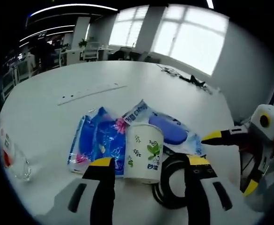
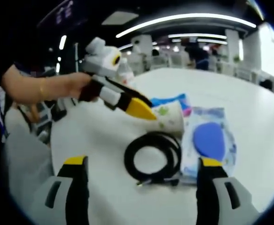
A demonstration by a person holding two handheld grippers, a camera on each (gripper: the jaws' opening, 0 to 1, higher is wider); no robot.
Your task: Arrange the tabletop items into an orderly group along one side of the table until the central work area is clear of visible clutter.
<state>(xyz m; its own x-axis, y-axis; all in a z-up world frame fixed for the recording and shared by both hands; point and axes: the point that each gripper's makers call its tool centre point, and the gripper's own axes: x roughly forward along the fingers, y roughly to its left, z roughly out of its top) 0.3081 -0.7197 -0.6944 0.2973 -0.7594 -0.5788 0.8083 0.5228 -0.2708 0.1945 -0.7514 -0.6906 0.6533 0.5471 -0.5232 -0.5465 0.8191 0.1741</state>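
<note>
A white paper cup [image 1: 144,152] with green leaf prints stands between the jaws of my left gripper [image 1: 149,162], which is open around it with gaps on both sides. Behind the cup lie two blue plastic packets, one to the left [image 1: 97,140] and one to the right [image 1: 169,129]. A coiled black cable [image 1: 174,185] lies beside the cup. My right gripper [image 2: 142,162] is open above the cable coil [image 2: 153,157], holding nothing. It also enters the left gripper view, right gripper [image 1: 231,162]. In the right gripper view, a hand holds the left gripper at the cup [image 2: 172,117].
A clear plastic container [image 1: 15,159] with a red label sits at the left table edge. A long white strip [image 1: 90,92] lies farther back on the round white table [image 1: 48,117]. Black cords [image 1: 193,80] lie at the far edge. Office desks stand beyond.
</note>
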